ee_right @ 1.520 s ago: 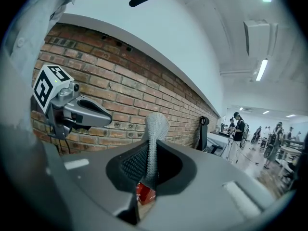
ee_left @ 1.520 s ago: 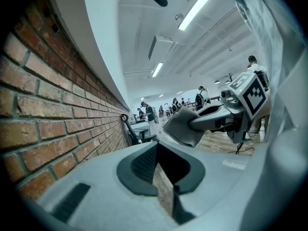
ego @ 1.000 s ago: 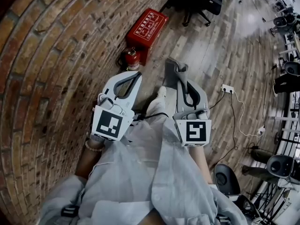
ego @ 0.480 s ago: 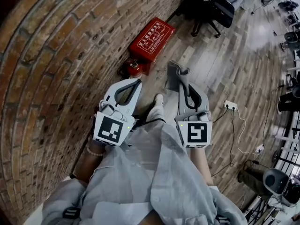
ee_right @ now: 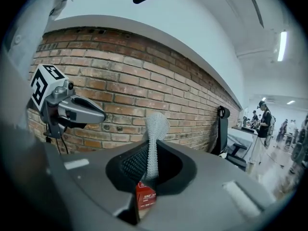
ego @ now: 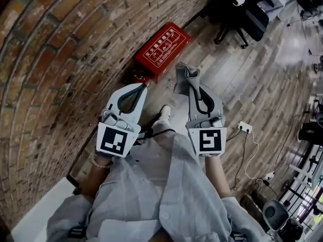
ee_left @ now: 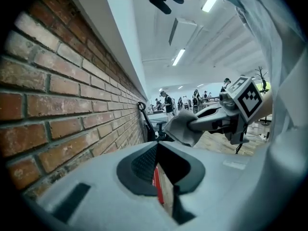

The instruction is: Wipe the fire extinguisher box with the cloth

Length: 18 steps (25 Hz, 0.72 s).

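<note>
The red fire extinguisher box (ego: 161,52) lies flat on the wooden floor against the brick wall; slivers of it show between the jaws in the left gripper view (ee_left: 156,184) and the right gripper view (ee_right: 145,198). My right gripper (ego: 190,87) is shut on a grey cloth (ego: 184,74), which sticks up past its tip (ee_right: 155,134) and hangs in the air short of the box. My left gripper (ego: 143,86) is level with it, shut and holding nothing, just short of the box's near end. Neither gripper touches the box.
The brick wall (ego: 60,59) runs close along the left. A black office chair (ego: 242,14) stands beyond the box. A white power strip (ego: 245,127) with a trailing cable lies on the floor at the right. The person's shoe (ego: 162,116) shows between the grippers.
The box now sits closer to both gripper tips than a second ago. Both grippers keep the same pose, the right one still holding the cloth.
</note>
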Tool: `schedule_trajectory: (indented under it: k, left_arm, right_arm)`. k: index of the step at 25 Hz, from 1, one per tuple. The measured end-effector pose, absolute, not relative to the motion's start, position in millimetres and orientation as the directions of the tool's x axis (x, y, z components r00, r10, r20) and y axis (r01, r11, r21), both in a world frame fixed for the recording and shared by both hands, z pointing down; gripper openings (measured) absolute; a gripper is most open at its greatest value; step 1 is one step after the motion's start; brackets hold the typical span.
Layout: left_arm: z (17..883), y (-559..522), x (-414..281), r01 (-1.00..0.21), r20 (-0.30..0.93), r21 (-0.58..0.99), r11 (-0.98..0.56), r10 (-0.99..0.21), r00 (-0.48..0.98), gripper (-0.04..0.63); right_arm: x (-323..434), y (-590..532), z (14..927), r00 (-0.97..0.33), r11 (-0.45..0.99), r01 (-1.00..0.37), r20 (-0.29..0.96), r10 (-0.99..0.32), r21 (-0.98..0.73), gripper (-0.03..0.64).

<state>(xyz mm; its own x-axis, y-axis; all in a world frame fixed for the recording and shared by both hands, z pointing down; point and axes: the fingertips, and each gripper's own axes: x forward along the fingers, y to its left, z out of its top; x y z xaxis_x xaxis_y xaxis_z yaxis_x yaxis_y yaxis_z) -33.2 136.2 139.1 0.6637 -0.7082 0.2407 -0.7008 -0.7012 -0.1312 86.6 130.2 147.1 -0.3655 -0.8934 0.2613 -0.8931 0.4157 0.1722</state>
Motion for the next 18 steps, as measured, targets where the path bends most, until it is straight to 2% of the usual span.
schedule_trajectory:
  k: [9, 18]
  left_arm:
    - [136, 76, 11, -0.737, 0.271, -0.158, -0.657, -0.747, 0.607, -0.003]
    - [151, 41, 27, -0.742, 0.31, -0.178, -0.646, -0.752, 0.581, -0.003]
  right_arm:
    - [139, 68, 161, -0.402, 0.454, -0.88, 0.286, -0.87, 0.143, 0.025]
    - [155, 38, 193, -0.44, 0.504, -0.857, 0.353, -0.826, 0.109, 0.025]
